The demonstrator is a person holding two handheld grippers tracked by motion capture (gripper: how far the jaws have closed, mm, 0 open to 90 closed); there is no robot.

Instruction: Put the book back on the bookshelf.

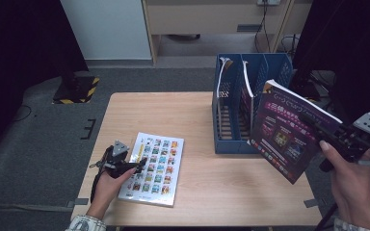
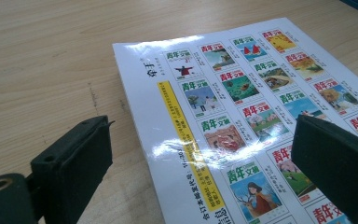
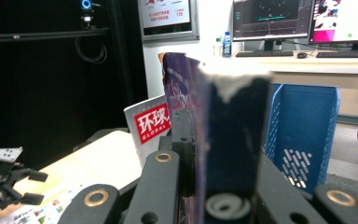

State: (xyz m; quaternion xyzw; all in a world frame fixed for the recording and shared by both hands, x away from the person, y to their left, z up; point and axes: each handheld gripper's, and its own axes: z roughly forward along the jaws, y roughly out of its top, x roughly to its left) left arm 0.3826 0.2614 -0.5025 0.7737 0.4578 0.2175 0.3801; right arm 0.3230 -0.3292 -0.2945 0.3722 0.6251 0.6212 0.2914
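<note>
A purple-covered magazine [image 1: 286, 130] hangs tilted in the air beside the right end of the blue file rack [image 1: 229, 142], with my right gripper [image 1: 320, 129] shut on its lower right edge. In the right gripper view the magazine [image 3: 184, 88] stands edge-on, pinched between the jaws of my right gripper [image 3: 198, 156]. A white magazine [image 1: 156, 166] covered in small cover pictures lies flat on the table [image 1: 173, 110]. My left gripper [image 1: 136, 168] rests at its left edge, open. In the left gripper view its jaws straddle the edge of the white magazine [image 2: 242, 107], not touching it.
The rack has several upright slots; two magazines [image 1: 245, 84] stand in them, one with a red and white cover [image 3: 151, 123]. A cabinet and cables stand on the floor behind the table. Desks with monitors [image 3: 272, 18] are in the background.
</note>
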